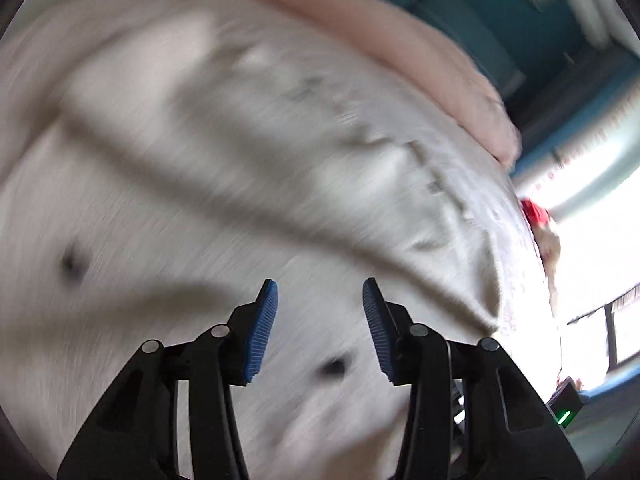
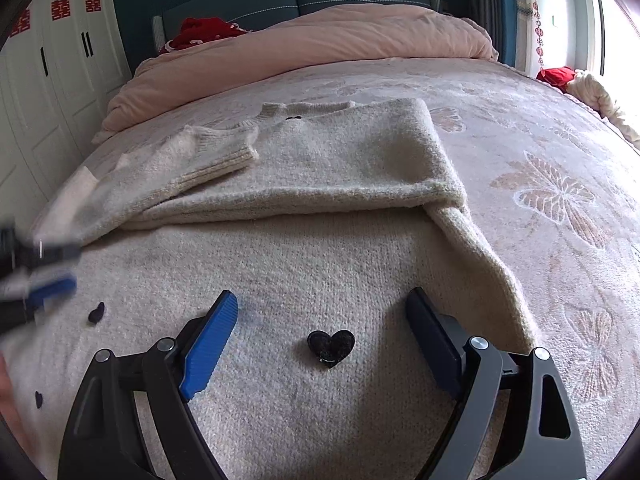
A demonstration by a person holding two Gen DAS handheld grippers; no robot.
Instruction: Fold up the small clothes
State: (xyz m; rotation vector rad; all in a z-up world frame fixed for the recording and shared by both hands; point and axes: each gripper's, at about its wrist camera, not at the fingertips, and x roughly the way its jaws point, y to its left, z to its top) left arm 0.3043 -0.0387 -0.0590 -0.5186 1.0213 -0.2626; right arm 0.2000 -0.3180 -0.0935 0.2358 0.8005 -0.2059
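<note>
A: On the bed [image 2: 540,128], cream knitted sweater [image 2: 320,168], spread flat; upper part folded down over the lower body, one sleeve [image 2: 200,156] laid across at left, the other trailing down the right edge. Black heart patch [image 2: 331,346] on the lower body, between the fingers of the right gripper [image 2: 324,304]. Jaws wide apart, nothing gripped, pads clear of the knit.

B: From the left wrist, same sweater [image 1: 240,140], but smeared by motion blur; fold seen only as a dark diagonal band. Two dark spots [image 1: 332,367] on the knit, shape not resolvable. Left gripper [image 1: 320,292] partly open, blue pads apart, nothing between them.

A: Shown only from the right wrist: sharp knit texture, ribbed cuff, neckline, butterfly pattern of the bedspread, pink duvet [image 2: 320,40] bunched at the headboard, white wardrobe [image 2: 48,80] with red emblems. Left gripper [image 2: 40,276] also visible at the far left edge, blurred, above the sweater's left side.

B: Shown only from the left wrist: bright window side at right and a small black device with a green light [image 1: 566,414] at the lower right. Right gripper absent from that view.
</note>
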